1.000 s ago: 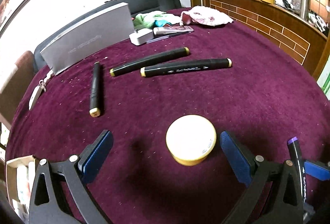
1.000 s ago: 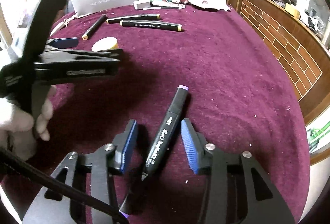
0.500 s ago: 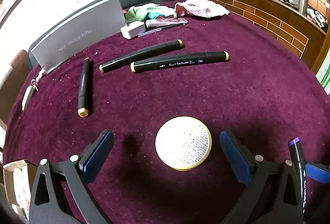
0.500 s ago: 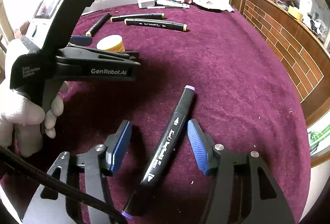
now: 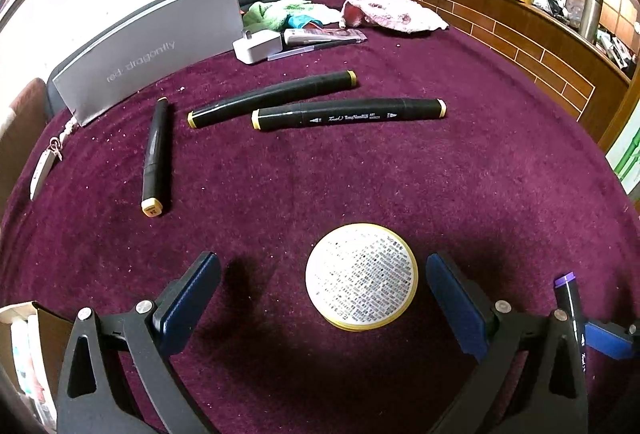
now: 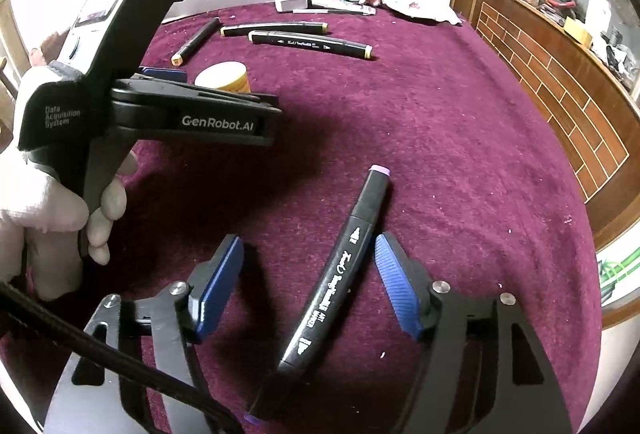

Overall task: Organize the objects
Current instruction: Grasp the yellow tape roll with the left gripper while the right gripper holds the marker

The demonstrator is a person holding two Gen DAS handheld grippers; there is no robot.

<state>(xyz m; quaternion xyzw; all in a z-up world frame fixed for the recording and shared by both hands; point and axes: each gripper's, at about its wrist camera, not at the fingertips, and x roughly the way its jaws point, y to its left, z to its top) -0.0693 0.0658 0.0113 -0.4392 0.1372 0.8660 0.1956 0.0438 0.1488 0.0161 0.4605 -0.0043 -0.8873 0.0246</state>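
The right tool (image 6: 308, 282) stands released over the maroon worktop (image 6: 460, 138), its blue pads (image 6: 394, 286) spread to either side of a purple-capped marker (image 6: 344, 266) that lies loose on the cloth between them, touching neither pad. Its jaws have just been opening, with the marker between them. The marker's near end runs under the tool's frame and is partly cut off at the bottom of the right wrist view; in the left wrist view only its purple tip and a strip of barrel show at the right edge, behind the tool's arm.

The left tool (image 5: 322, 290) is also wide open, grasping nothing. A round yellow-rimmed container (image 5: 361, 276) with a printed white lid sits on the worktop between its pads (image 5: 456, 298), nearer the right-hand pad and apart from both; the lid's print is too fine to read. In the right wrist view the tool's black body covers most of the container, and a gloved hand (image 6: 48, 206) grips the handle.

Farther back, three black markers with yellowish caps lie on the cloth: two (image 5: 348, 112) nearly parallel, just beside each other, and a third (image 5: 155, 156) off to the left, angled away. Behind them stand a grey box (image 5: 148, 50), a white charger (image 5: 258, 44) and crumpled cloths (image 5: 394, 12), the smaller items among them hard to make out.
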